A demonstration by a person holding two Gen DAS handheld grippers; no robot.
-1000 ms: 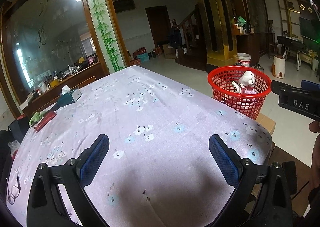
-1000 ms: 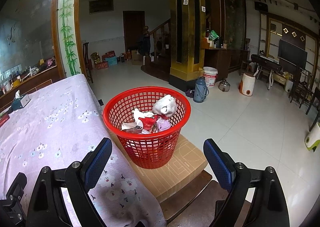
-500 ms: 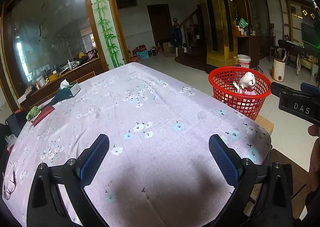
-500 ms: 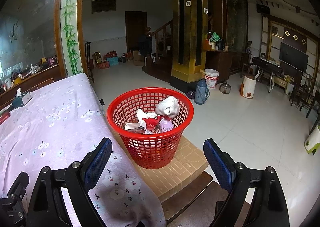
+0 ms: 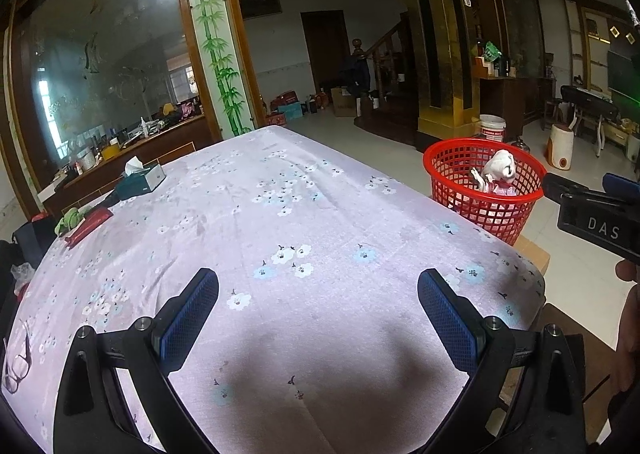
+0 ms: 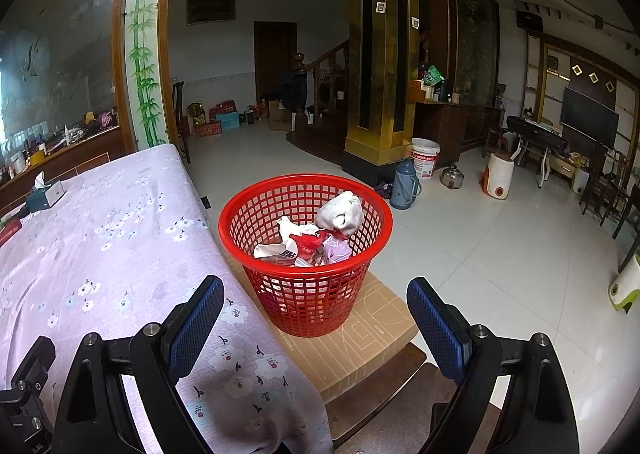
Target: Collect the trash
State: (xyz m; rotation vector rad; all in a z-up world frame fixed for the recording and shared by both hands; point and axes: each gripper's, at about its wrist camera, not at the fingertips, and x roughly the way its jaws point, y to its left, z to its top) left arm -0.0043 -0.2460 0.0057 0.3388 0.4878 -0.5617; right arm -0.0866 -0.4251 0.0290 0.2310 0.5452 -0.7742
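Crumpled paper trash (image 6: 316, 238) inside red plastic mesh basket (image 6: 306, 294), beyond right gripper (image 6: 316, 314); left gripper (image 5: 318, 314) over table, both spread wide, empty.

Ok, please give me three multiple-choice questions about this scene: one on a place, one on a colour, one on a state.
1. Where does the basket stand?
A. on the table
B. on a cardboard box beside the table
C. on the bare floor

2. What colour is the basket?
A. red
B. green
C. white

3. How are the jaws of the right gripper?
A. shut on paper
B. shut on nothing
C. open and holding nothing

Answers: 1 B, the box lies under it at the table's edge; 2 A, its mesh is red; 3 C, the blue pads stand wide apart.
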